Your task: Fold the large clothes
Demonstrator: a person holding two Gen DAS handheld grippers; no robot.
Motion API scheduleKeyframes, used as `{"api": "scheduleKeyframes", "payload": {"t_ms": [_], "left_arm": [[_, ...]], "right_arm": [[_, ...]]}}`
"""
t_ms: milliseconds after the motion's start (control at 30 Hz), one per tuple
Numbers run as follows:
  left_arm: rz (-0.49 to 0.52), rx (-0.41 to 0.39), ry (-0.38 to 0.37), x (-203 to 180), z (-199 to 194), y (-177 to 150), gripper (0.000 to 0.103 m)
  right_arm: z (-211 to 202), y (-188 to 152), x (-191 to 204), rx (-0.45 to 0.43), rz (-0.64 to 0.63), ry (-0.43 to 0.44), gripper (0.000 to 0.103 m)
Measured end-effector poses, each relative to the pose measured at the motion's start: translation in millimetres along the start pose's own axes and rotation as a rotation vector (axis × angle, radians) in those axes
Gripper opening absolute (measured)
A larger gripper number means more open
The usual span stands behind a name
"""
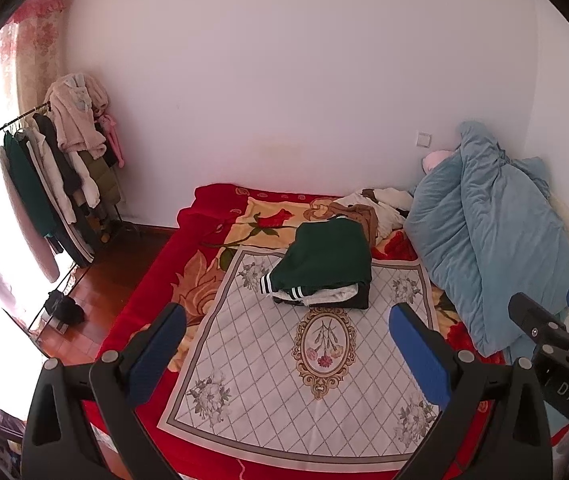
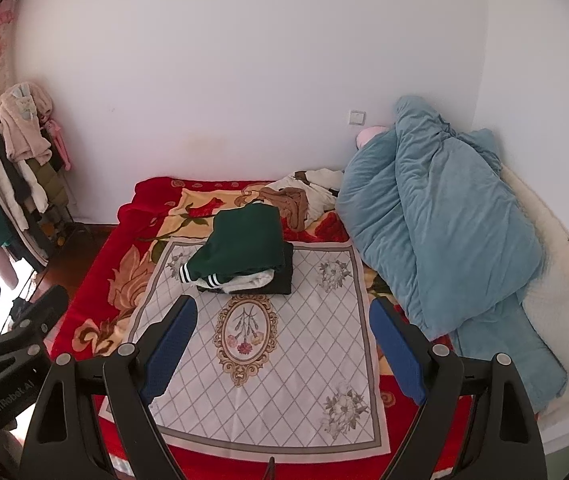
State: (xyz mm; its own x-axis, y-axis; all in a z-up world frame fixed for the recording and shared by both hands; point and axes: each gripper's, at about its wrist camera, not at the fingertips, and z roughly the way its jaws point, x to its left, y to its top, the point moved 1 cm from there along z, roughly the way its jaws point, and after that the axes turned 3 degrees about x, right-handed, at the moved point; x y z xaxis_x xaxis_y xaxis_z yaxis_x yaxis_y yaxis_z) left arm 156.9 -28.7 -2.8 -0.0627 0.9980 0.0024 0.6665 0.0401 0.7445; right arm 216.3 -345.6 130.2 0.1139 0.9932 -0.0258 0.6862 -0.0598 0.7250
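A stack of folded clothes [image 1: 326, 266] sits at the far end of a white patterned cloth [image 1: 284, 360] on the bed; a dark green garment with striped cuffs lies on top, over white and black pieces. It also shows in the right wrist view [image 2: 244, 250]. A loose pile of brown and white clothes [image 1: 372, 210] lies behind it, also seen in the right wrist view [image 2: 304, 196]. My left gripper [image 1: 288, 350] is open and empty, held above the cloth's near half. My right gripper [image 2: 284, 344] is open and empty beside it, and shows at the right edge of the left wrist view [image 1: 564, 320].
A blue quilt [image 1: 484, 232] is heaped along the bed's right side against the wall. A red flowered blanket [image 1: 156, 292] covers the bed. A clothes rack [image 1: 52, 184] with several hanging garments stands left of the bed on the wooden floor [image 1: 108, 264].
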Motion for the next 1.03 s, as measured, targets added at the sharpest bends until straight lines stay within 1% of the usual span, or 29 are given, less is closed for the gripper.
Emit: {"api": "scheduleKeyframes", "payload": {"t_ms": [333, 1033], "left_arm": [[0.002, -0.006, 0.002, 2, -4, -2, 0.103], [0.005, -0.023, 0.017, 9, -14, -3, 0.103]], "right_arm": [[1, -3, -5, -0.013, -0.008, -0.015, 0.089], [-4, -7, -8, -0.027, -0.011, -0.010, 0.089]]}}
